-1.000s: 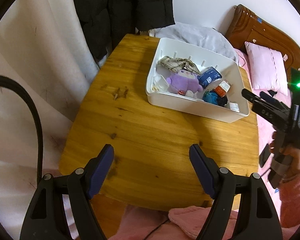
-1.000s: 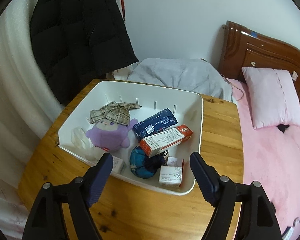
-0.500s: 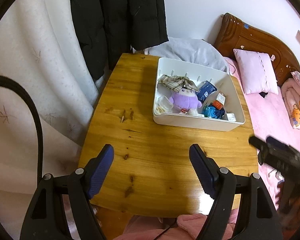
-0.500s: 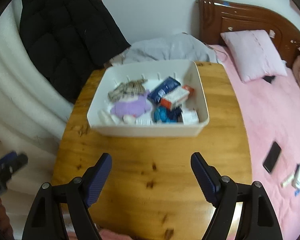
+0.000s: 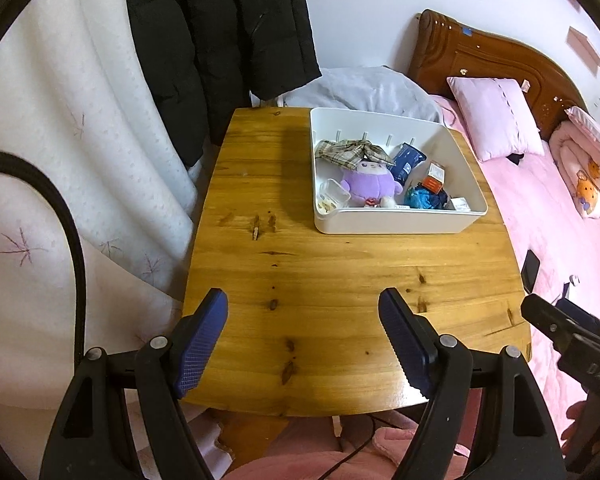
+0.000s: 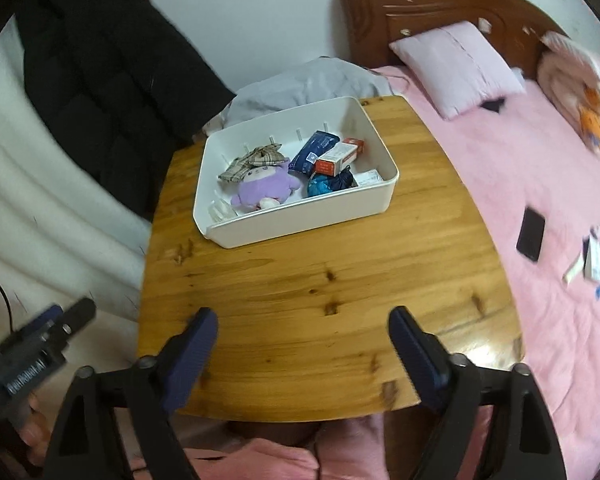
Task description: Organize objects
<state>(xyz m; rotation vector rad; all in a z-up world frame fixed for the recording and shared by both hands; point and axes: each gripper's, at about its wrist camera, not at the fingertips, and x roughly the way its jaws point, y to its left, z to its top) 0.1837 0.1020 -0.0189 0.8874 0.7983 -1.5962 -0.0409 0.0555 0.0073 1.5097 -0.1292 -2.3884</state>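
A white bin [image 5: 396, 224] [image 6: 300, 226] stands on the far right part of a wooden table [image 5: 300, 280] [image 6: 300, 288]. In it lie a purple plush toy [image 5: 370, 184] [image 6: 264, 188], a plaid cloth bow [image 5: 352, 150] [image 6: 252, 160], a blue packet [image 5: 408, 160] [image 6: 314, 148], a red and white box [image 5: 434, 176] [image 6: 338, 156], a blue bundle [image 5: 424, 198] [image 6: 330, 182] and a small clear case [image 5: 332, 196]. My left gripper [image 5: 304, 336] is open and empty over the table's near edge. My right gripper [image 6: 302, 354] is open and empty there too.
A black coat [image 5: 220, 40] hangs behind the table beside a white curtain [image 5: 60, 160]. A pink bed [image 6: 540, 200] with a pillow [image 6: 456, 64], a phone [image 6: 531, 233] and small items lies to the right. A grey cloth [image 5: 360, 88] sits behind the bin.
Both grippers have pulled back and up from the bin toward the table's near edge. The bin now looks smaller and farther. Both stay open and empty.
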